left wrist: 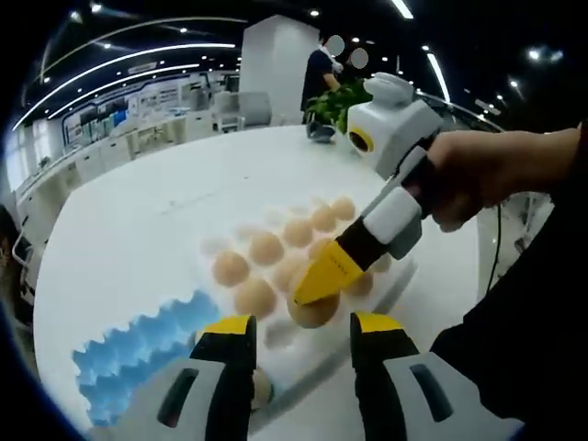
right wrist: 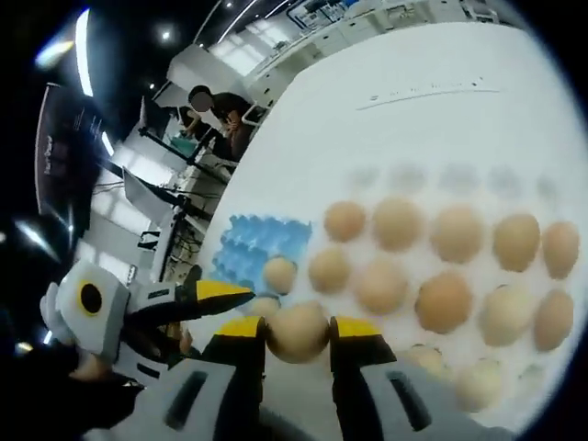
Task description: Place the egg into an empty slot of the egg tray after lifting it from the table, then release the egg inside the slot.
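My right gripper [right wrist: 299, 329] is shut on a tan egg [right wrist: 298, 332], held between its yellow-tipped jaws. In the left gripper view this gripper [left wrist: 317, 287] reaches in from the right and holds the egg [left wrist: 312, 310] low over the near edge of the clear egg tray [left wrist: 400, 276]. Whether the egg rests in a slot I cannot tell. The tray [right wrist: 514, 377] holds several tan eggs in rows. My left gripper [left wrist: 303, 323] stands open just in front of the held egg, and its yellow tips [right wrist: 220, 292] show at the left in the right gripper view.
A blue egg tray [left wrist: 138, 349] lies beside the clear one on the white table [left wrist: 138, 230], with a loose egg [right wrist: 278, 274] on it. A hand [left wrist: 487, 175] holds the right gripper. People and a green plant [left wrist: 335, 101] stand beyond the far edge.
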Motion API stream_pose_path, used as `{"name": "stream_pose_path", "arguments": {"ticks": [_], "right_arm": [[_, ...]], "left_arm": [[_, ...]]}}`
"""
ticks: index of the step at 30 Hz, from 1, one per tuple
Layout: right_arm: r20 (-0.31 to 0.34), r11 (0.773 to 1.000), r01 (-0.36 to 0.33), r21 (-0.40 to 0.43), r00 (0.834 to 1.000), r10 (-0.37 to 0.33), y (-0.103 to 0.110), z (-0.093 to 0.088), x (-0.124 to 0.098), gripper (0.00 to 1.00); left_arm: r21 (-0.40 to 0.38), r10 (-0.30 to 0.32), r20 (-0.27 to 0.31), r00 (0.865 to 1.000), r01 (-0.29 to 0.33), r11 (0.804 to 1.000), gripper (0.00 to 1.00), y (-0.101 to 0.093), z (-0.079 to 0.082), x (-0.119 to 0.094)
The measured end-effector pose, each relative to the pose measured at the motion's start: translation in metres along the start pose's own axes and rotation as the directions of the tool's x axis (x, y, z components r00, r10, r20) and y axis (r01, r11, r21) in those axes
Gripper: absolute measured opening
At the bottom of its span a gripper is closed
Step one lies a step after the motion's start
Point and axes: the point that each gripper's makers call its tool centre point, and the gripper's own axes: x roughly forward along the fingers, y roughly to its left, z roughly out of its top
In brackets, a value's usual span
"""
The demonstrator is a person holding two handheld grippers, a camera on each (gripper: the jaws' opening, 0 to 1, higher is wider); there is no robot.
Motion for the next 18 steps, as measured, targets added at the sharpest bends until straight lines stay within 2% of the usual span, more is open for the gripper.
{"name": "stream_pose_path", "arguments": {"ticks": [8, 15, 18], "right_arm": [[-0.022, 1.0, -0.027, -0.008, 0.999, 0.026, 0.01, -0.003, 0.006, 0.28], [-0.025, 0.999, -0.037, 0.004, 0.999, 0.037, 0.008, -0.002, 0.006, 0.29], [-0.045, 0.999, -0.037, 0.011, 0.998, 0.038, 0.008, -0.006, 0.005, 0.29]], "left_arm": [[0.026, 0.004, -0.02, 1.0, -0.004, 1.0, 0.4, -0.001, -0.001, 0.009], [0.018, -0.004, -0.054, 0.999, 0.005, 1.0, 0.33, -0.002, -0.007, 0.016], [0.012, -0.01, -0.05, 0.999, 0.011, 1.0, 0.29, -0.003, -0.007, 0.018]]}}
